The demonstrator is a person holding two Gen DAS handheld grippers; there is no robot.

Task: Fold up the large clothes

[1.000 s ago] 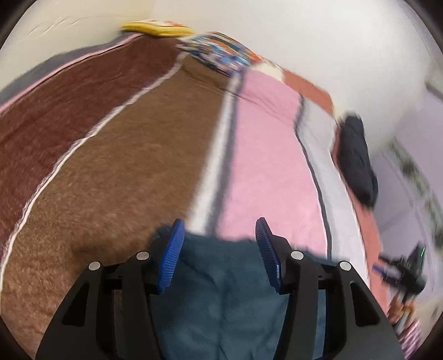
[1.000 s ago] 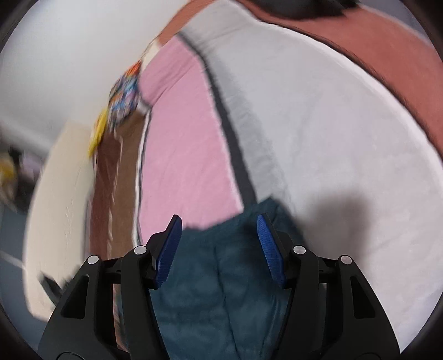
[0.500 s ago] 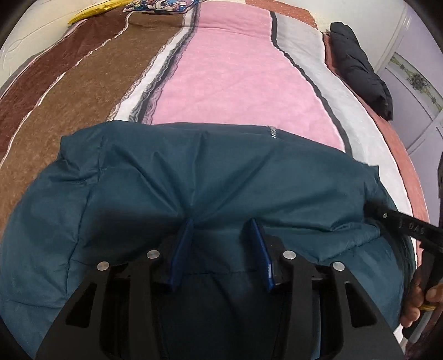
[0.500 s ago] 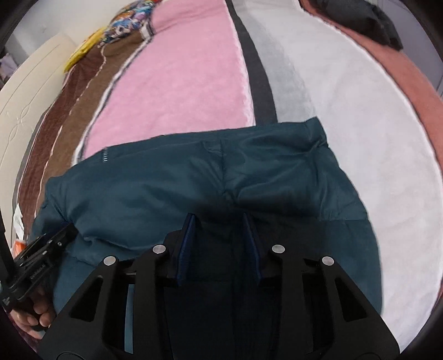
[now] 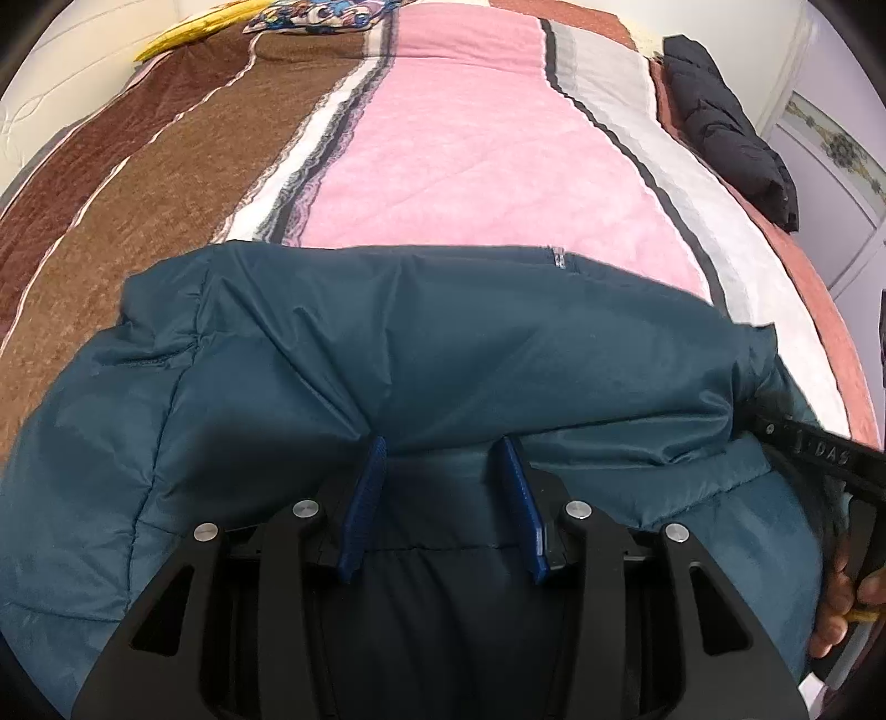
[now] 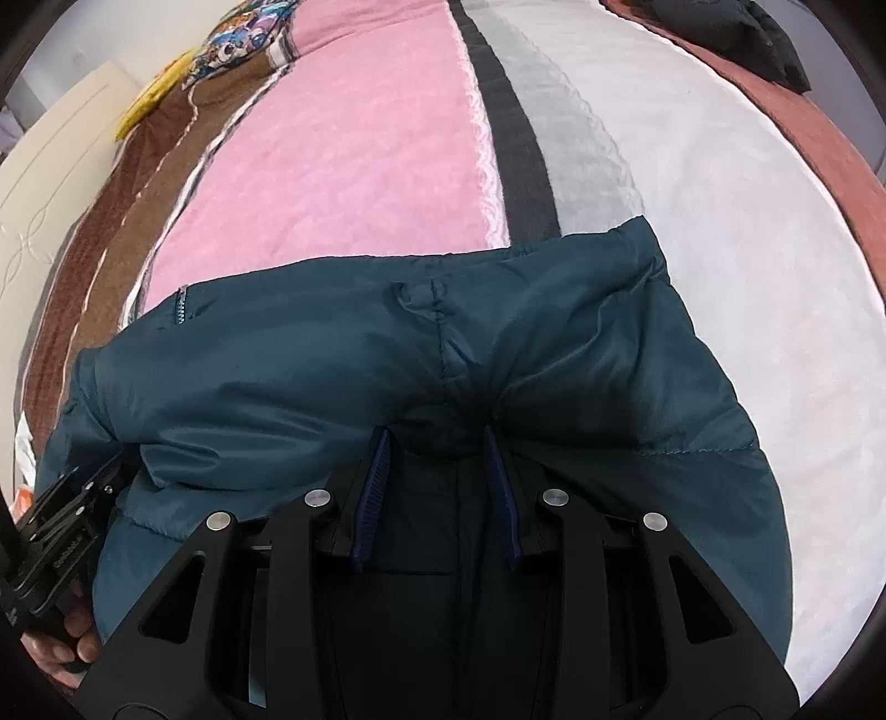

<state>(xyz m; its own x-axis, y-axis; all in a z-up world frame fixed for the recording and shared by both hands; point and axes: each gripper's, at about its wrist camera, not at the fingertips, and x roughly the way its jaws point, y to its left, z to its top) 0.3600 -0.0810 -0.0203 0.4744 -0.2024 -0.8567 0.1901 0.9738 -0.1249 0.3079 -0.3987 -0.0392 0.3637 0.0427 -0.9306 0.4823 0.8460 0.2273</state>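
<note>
A teal puffer jacket (image 5: 421, 343) lies folded over on a striped bed, and it also fills the near half of the right wrist view (image 6: 387, 354). My left gripper (image 5: 443, 448) has its blue fingers pressed into a bunched fold of the jacket, partly closed on the fabric. My right gripper (image 6: 437, 435) grips another fold the same way, near a seam. Each gripper shows at the edge of the other's view: the right one (image 5: 819, 448), the left one (image 6: 66, 531).
The bed cover has brown (image 5: 138, 221), pink (image 5: 487, 155) and white (image 6: 747, 232) stripes. A black garment (image 5: 725, 122) lies at the far right edge. A patterned pillow (image 6: 238, 44) and a yellow item (image 5: 188, 33) lie at the head.
Both grippers have come down from above the bed onto the jacket and narrowed onto folds of its fabric. The jacket now lies spread wide across the bed.
</note>
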